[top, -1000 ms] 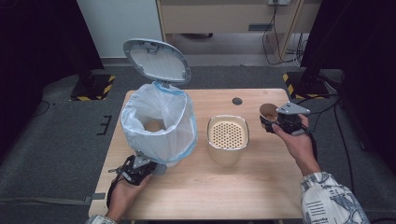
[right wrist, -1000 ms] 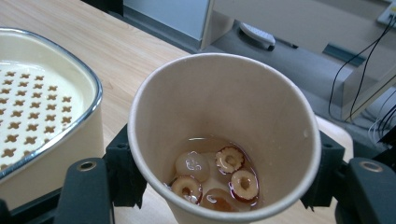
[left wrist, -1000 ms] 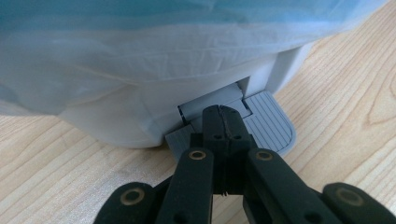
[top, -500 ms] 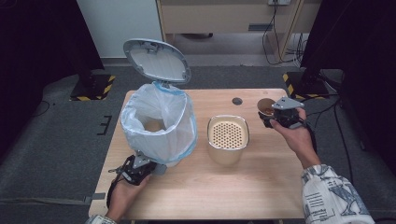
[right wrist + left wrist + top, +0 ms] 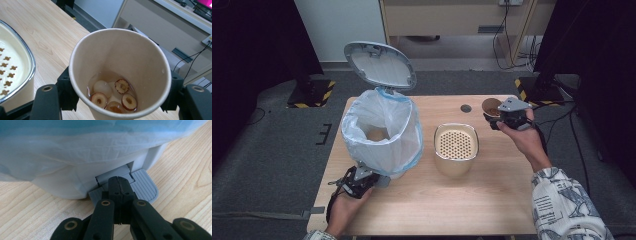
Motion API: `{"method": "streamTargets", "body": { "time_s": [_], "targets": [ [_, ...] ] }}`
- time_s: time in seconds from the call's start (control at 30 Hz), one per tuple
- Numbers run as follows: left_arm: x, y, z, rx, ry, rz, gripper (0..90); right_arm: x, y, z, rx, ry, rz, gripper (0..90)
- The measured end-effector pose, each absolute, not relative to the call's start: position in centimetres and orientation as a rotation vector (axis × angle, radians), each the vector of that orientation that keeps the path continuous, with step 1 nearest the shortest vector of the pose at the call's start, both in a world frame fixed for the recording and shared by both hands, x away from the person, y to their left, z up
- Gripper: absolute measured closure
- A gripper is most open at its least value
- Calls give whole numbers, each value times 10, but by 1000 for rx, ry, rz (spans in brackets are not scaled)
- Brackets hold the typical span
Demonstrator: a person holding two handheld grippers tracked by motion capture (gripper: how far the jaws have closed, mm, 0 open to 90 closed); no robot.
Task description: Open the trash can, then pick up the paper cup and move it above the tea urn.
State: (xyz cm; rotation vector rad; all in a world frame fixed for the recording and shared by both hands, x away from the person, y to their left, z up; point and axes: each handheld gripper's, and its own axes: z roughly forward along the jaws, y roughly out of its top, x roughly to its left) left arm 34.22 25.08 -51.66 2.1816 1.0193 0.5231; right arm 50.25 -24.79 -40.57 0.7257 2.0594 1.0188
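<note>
I have the right gripper [image 5: 501, 119] clamped on a paper cup [image 5: 120, 75], one jaw on each side of its wall, and I'm carrying it upright above the far right corner of the table [image 5: 512, 200]. Inside the cup a little liquid [image 5: 105, 77] sits around sliced red dates [image 5: 129, 101] and some pale pieces. My left gripper [image 5: 120, 185] has its jaws pressed together, tips down on the grey foot pedal [image 5: 146, 188] of the pedal bin [image 5: 382, 132], whose lid [image 5: 380, 64] stands open over the white liner bag [image 5: 399, 145]. Between cup and bin sits the cream strainer container [image 5: 456, 147] with its perforated insert. As I read it, the job now is to bring the cup over that strainer and tip it. I'd keep the cup level while crossing, centre it over the holes, then tilt slowly so the liquid drains without splashing. The left must stay firm on the pedal, or the lid could drop.
</note>
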Motion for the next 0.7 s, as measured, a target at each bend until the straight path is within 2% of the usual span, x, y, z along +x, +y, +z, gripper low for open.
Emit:
{"method": "streamTargets", "body": {
  "time_s": [0.7],
  "targets": [
    [342,250,-517,2182,1020,525,900,497,-230,-397,555,2062,971,326]
  ]
}}
